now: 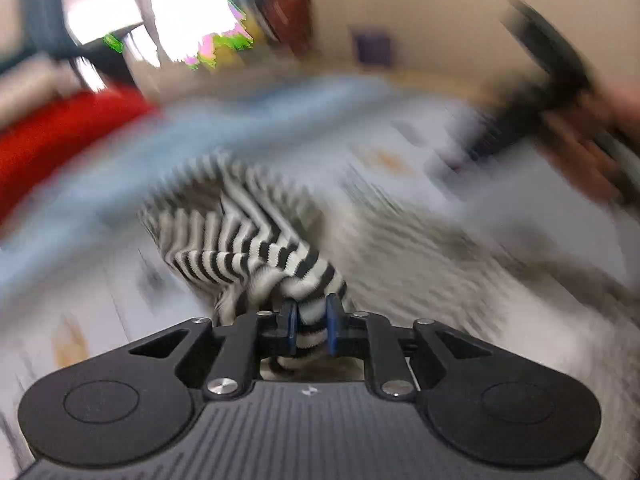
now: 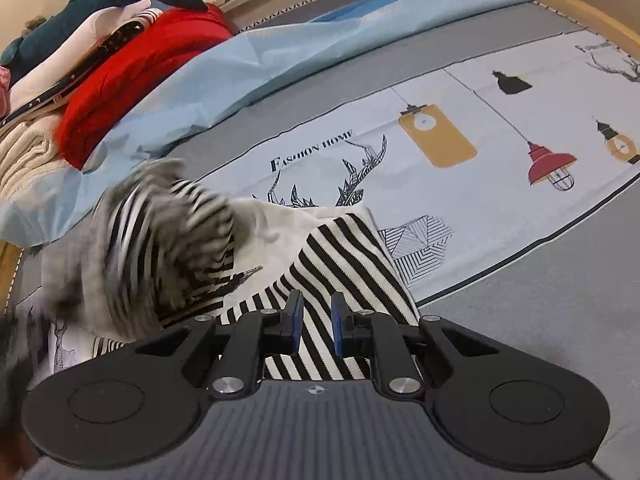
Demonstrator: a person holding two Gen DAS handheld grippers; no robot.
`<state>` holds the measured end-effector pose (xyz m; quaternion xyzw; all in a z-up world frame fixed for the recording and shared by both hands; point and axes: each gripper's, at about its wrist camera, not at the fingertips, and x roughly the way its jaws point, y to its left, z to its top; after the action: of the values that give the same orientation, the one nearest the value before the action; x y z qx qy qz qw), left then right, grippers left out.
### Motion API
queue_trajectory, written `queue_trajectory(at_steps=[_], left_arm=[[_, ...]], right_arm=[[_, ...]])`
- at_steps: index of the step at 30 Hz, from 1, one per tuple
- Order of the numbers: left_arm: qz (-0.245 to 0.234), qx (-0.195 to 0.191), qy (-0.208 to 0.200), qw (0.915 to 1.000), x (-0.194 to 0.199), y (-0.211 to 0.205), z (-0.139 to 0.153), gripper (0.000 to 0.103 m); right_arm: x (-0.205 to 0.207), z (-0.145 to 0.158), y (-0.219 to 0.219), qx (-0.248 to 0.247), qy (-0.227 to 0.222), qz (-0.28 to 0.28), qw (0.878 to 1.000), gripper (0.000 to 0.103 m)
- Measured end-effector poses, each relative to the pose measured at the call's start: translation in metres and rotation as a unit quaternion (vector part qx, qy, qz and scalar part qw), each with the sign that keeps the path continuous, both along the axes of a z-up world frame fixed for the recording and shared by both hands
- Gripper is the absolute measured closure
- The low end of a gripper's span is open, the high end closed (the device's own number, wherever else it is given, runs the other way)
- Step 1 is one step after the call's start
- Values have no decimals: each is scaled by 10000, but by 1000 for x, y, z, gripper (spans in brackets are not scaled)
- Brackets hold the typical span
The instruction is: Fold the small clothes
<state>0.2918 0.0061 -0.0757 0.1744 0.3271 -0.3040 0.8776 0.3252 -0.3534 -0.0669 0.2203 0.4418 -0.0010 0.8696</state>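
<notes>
On the bed: a striped garment (image 2: 344, 264), black and white, lies on a printed bedsheet (image 2: 480, 120), a flat surface that suits folding.
Right gripper (image 2: 316, 322): jaws nearly closed with a flat near edge of the striped cloth between them; the pads look pressed on it, probably pinning this corner as an anchor.
Left gripper (image 1: 311, 322): jaws clamped on a bunched fold of the same garment, the fabric pinched between the blue pads (image 1: 332, 320) and trailing away from them, lifted clear of the sheet.
Left part of the cloth: badly blurred in both views, so its exact lie cannot be told; the lifted bundle sits left of the right gripper.
Likely purpose: one hand holds, the other carries a flap across to make a fold.
Far left: a blue cover (image 2: 240, 60) and a red cushion (image 2: 132, 76), well apart from the work.
</notes>
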Motion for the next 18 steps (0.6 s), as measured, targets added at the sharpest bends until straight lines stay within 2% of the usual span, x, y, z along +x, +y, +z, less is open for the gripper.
queue_trajectory(at_steps=[2,3,4,5,6,7,9,12,15,18], left_arm=[[411,70,338,9986,-20,8,3,81],[761,-30,397,9963,-21,13,11,78],[1196,-343,510,9909,-17,21,22,75],[1597,-748,612,9824,-13,30,31,70],[1994,-1154,701,9706,-7,39,38,60],[2324,-1488,777,9580,-1,44,41,54],[2777,-1828,826,9395,14,48,39,38],[3312,-1697,859,9242,39,46,21,36],[3641,-1851,1090,9062,57,52,-5,36],[3836,-1838,1214,8969,78,51,-15,37]], right_arm=[[-3,-1,-1,-15,7,10,10000,87],[-4,-2,-1,-20,24,14,10000,87],[-5,-2,0,-23,28,29,10000,87],[-5,-2,0,-31,25,50,10000,87],[-6,-2,1,-55,16,60,10000,87],[-6,-1,3,-75,4,66,10000,87],[-7,-1,6,-61,-14,91,9999,87],[-5,-4,10,42,14,122,9999,87],[-4,-8,15,188,79,193,9996,87],[-4,-12,19,348,150,281,9989,87]])
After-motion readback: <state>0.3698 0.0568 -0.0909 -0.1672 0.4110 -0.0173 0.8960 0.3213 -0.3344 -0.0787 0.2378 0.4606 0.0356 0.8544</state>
